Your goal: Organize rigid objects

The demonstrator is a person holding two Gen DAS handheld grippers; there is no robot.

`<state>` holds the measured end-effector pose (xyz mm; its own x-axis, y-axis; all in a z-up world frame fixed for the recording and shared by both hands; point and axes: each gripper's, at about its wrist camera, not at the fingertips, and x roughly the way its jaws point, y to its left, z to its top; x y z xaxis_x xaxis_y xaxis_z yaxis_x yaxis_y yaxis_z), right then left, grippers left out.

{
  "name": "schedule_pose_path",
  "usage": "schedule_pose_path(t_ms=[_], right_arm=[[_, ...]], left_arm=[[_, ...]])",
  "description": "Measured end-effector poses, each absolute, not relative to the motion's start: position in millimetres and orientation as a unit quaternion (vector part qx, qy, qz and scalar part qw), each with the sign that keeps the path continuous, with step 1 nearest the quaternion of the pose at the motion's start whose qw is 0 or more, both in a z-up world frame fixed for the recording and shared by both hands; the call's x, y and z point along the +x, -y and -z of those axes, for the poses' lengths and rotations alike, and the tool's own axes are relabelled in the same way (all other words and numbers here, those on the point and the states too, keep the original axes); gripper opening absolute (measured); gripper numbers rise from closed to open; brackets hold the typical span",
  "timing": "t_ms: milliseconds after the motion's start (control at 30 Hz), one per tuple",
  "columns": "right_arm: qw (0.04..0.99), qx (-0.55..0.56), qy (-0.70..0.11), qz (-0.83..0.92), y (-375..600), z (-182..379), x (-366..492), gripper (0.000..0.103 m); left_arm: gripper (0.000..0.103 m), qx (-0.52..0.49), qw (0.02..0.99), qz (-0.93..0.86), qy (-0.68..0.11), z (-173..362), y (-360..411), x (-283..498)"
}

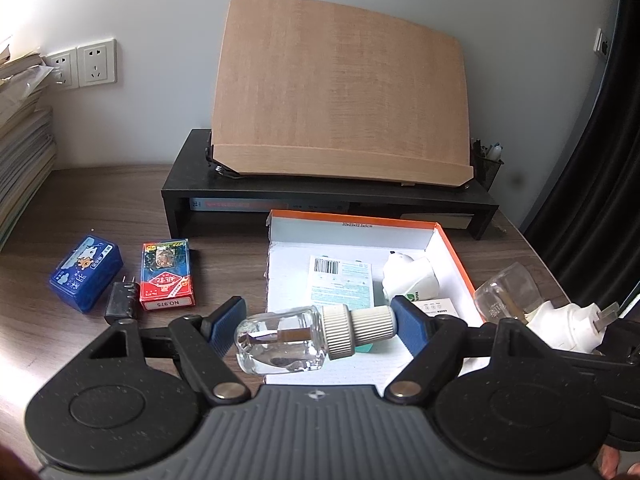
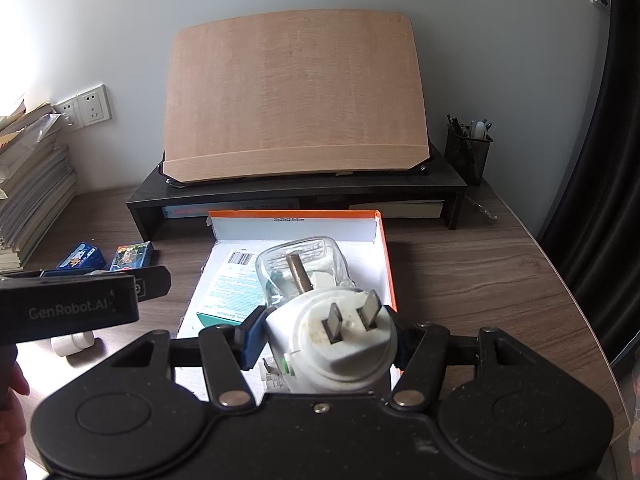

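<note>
My left gripper is shut lengthwise on a clear glass bottle with a ribbed cream cap; one blue pad is on its base, the other on the cap. It hangs over the near edge of an orange-rimmed white box. My right gripper is shut on a white plug-in unit, prongs up, with a glass bottle screwed into it, above the same box. That unit also shows at the right of the left wrist view. In the box lie a teal-and-white carton and another white plug-in unit.
On the wooden desk left of the box lie a blue case, a red card pack and a black charger. Behind stands a black riser with a wooden book stand, and a mesh pen holder. Stacked books fill the left.
</note>
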<state>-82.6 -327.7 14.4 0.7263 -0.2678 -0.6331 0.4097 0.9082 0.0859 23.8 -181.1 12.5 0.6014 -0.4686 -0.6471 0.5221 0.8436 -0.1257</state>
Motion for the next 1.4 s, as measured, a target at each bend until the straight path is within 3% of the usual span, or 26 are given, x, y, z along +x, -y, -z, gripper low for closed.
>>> schedule_pose_path(t_ms=[1400], right_arm=[[0.916, 0.117, -0.337, 0.185, 335, -3, -60, 0.072]], left_arm=[[0.081, 0.05, 0.89, 0.278, -0.359, 0, 191, 44]])
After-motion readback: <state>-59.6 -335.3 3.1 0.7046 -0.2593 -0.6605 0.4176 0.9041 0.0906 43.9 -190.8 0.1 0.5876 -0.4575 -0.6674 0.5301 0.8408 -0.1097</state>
